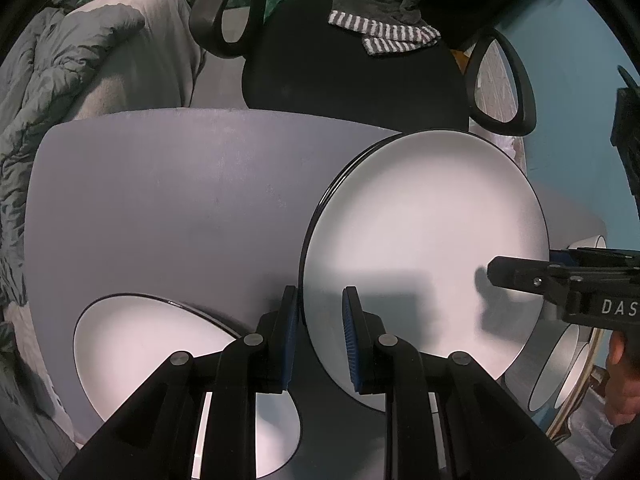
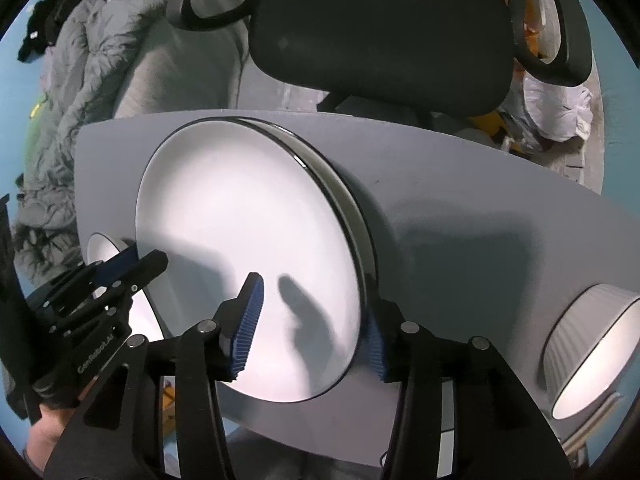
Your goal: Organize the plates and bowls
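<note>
A large white plate (image 1: 424, 240) (image 2: 248, 240) with a thin black rim lies on the grey table (image 1: 160, 200). It rests on a second plate (image 2: 344, 196) whose rim shows under its far side. My left gripper (image 1: 320, 320) (image 2: 146, 256) points straight down and is shut on the top plate's left rim, one pad inside and one outside. My right gripper (image 2: 312, 332) (image 1: 524, 262) straddles the opposite rim. It is open: one pad hovers over the plate's face, the other stands just outside the edge, and neither presses on it.
Another white plate (image 1: 160, 360) (image 2: 100, 248) lies left of the stack. A ribbed white bowl (image 2: 592, 344) stands at the table's right end, seen as nested bowls (image 1: 568, 372) in the left wrist view. A black office chair (image 2: 380, 40) stands behind the table, grey bedding (image 1: 60, 80) to the left.
</note>
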Demonstrator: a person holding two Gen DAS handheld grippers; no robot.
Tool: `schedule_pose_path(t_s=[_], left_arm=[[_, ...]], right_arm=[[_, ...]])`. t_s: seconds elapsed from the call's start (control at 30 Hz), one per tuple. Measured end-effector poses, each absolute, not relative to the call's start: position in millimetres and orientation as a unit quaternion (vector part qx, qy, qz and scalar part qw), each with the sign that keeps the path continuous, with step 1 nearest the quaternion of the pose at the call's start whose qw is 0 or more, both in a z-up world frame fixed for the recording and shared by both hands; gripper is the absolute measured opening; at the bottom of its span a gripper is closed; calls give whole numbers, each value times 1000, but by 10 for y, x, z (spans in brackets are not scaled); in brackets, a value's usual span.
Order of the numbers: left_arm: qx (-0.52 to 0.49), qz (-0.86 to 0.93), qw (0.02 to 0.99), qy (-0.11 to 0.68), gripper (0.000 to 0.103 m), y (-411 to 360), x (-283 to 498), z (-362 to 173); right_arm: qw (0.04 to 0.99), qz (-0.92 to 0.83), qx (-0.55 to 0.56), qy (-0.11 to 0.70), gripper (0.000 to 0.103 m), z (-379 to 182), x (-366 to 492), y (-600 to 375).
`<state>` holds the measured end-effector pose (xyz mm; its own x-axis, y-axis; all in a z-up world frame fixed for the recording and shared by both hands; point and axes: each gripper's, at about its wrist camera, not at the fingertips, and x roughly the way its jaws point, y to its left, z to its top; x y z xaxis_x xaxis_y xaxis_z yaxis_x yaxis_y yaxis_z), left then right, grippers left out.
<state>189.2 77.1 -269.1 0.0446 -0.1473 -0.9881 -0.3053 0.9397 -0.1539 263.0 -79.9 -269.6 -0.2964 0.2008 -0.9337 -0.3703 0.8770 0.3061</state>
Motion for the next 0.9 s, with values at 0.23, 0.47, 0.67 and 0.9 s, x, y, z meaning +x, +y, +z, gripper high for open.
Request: schedule_pose_path(t_s=[0.23,0.47,0.67,0.9], left_arm=[[-168,60,709,682,24,787,1830,-2623],[-169,65,717,673,32,778,1741,-2567],[-165,73,728,661,45,777,1684,-2465],[-181,80,753,628,66,817,1553,-2080]], right_arm=[[596,232,-74,765,55,-2637,2587,-749],[608,220,-89,757,62,-2570,2572,-750],[631,216,-110,737,63,-2461,2518,-773],[670,221,-147,693,66,-2152,2358,-819]])
